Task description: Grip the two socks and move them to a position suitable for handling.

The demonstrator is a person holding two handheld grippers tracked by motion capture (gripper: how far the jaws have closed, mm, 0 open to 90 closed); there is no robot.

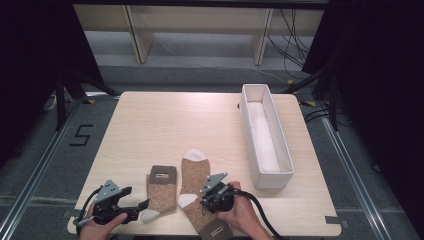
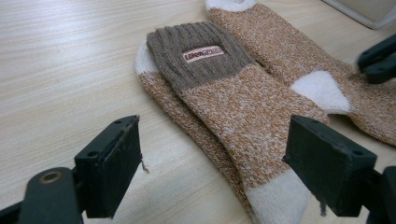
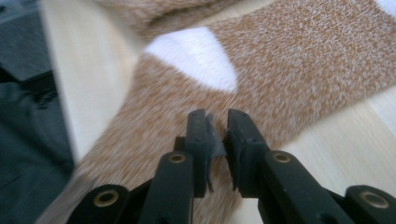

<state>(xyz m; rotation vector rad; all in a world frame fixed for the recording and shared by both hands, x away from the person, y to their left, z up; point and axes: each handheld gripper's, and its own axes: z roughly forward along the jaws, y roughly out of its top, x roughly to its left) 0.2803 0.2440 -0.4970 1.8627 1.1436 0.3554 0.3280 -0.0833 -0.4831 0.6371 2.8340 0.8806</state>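
Note:
Two tan knitted socks lie near the table's front edge. The folded sock has its brown labelled cuff on top and a white toe end toward me. My left gripper is open, its jaws wide on either side of that white end, not touching it. The long sock lies flat to the right, with a white heel patch. My right gripper hovers low over its leg part, jaws nearly together with nothing between them.
A long white bin stands lengthwise on the right side of the light wooden table. The table's front edge runs close below both hands. Shelf legs and cables stand on the floor beyond the far edge.

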